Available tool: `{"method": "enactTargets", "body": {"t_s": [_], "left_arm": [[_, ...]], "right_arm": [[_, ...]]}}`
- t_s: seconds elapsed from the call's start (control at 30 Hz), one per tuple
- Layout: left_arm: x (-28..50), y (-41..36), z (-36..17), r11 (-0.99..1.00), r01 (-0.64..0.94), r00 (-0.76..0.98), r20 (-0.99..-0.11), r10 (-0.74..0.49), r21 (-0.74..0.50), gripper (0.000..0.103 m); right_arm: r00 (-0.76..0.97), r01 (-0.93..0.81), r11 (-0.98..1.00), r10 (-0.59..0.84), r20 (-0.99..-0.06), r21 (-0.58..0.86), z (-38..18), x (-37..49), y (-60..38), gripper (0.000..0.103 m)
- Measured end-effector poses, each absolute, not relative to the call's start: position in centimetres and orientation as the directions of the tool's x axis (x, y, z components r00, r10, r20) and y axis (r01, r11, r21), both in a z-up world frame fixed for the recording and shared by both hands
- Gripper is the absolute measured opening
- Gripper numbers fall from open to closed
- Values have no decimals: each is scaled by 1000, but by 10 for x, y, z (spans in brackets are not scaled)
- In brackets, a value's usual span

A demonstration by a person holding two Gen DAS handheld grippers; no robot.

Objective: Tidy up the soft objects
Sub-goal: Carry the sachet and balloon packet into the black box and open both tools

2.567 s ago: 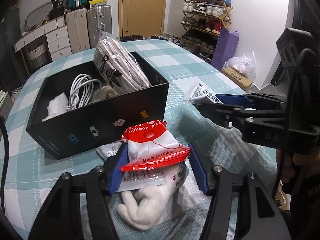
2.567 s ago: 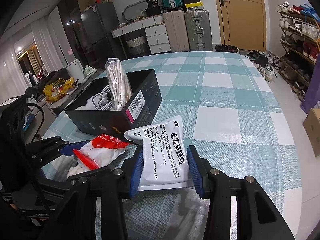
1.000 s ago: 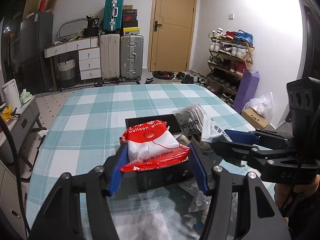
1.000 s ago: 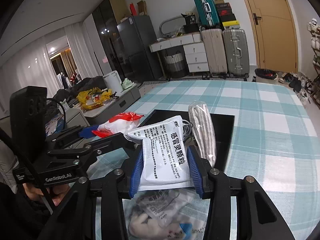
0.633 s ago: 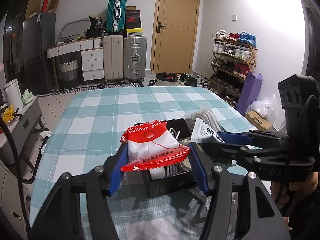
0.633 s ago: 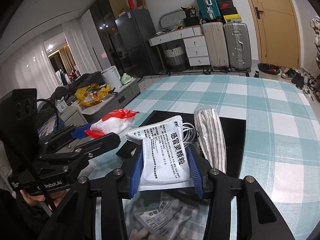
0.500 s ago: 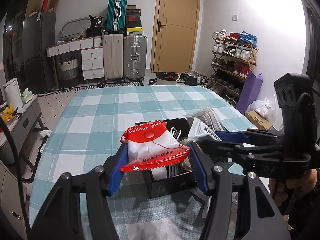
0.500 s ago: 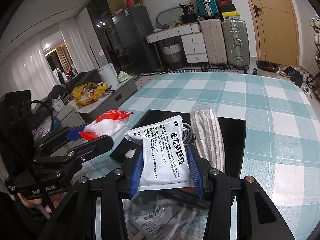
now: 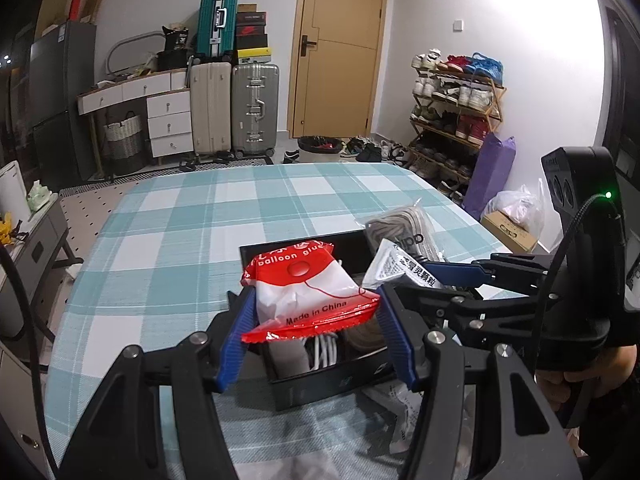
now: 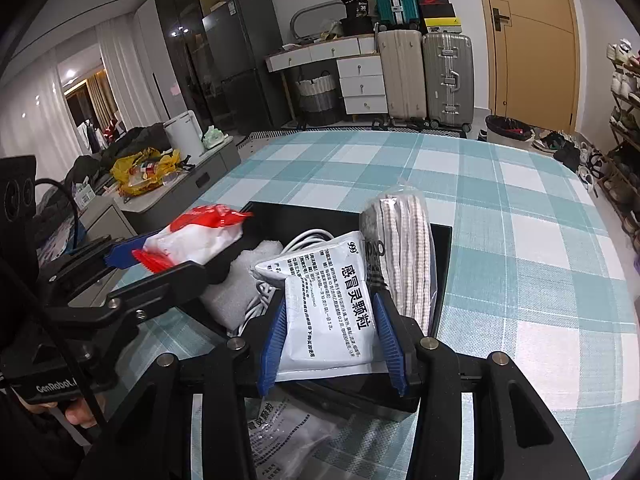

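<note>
A: Left gripper (image 9: 314, 312), state?

B: Blue pads pinch the red-and-white packet (image 9: 306, 288) from both sides, so it sits between the fingertips, raised over the near end of the black box (image 9: 320, 380).

A: Right gripper (image 10: 330, 328)?

B: Fingers clamp the white sachet (image 10: 328, 304) by its edges. It juts forward past the tips, over the box (image 10: 442, 248) interior.

A: The two grippers relative to each other?

B: Side by side over the box, near but apart. From the left wrist view the right gripper (image 9: 452, 276) reaches in from the right, and its sachet (image 9: 394, 266) is just beside the packet. From the right wrist view the left gripper (image 10: 132, 256) carries the packet (image 10: 196, 236) off to the left.

A: Beyond the fingertips?

B: In the box: a coiled white cable (image 10: 304, 240), grey foam (image 10: 236, 292), and a bagged striped bundle (image 10: 404, 248) standing upright along the right wall. Another printed sachet (image 10: 284, 436) lies on the checked tablecloth (image 10: 520, 220) below the right fingers, outside the box.
</note>
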State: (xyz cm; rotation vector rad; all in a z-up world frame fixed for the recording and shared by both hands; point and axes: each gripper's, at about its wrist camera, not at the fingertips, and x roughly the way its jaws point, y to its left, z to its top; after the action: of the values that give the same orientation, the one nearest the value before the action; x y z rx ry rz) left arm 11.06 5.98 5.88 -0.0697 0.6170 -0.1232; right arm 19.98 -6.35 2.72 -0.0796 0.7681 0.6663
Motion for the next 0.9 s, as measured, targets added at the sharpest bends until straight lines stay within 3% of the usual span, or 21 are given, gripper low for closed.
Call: {"method": "enactTargets", "body": {"t_s": [0.33, 0.63, 0.83, 0.87, 0.9], "left_arm": [[125, 50, 43, 989, 117, 777, -613, -144, -86, 59], [127, 47, 36, 991, 116, 769, -624, -135, -71, 59], [128, 44, 36, 992, 120, 756, -642, -123, -47, 60], [127, 44, 37, 992, 120, 756, -643, -123, -49, 61], [125, 44, 38, 991, 120, 755, -643, -126, -53, 64]], "right_arm": [[533, -607, 792, 463, -708, 61, 27, 199, -56, 44], [540, -618, 784, 481, -691, 62, 26, 191, -64, 45], [552, -615, 781, 522, -650, 104, 34, 177, -78, 73], [562, -612, 784, 520, -644, 99, 35, 173, -80, 85], [580, -600, 795, 506, -639, 84, 37, 170, -83, 89]]}}
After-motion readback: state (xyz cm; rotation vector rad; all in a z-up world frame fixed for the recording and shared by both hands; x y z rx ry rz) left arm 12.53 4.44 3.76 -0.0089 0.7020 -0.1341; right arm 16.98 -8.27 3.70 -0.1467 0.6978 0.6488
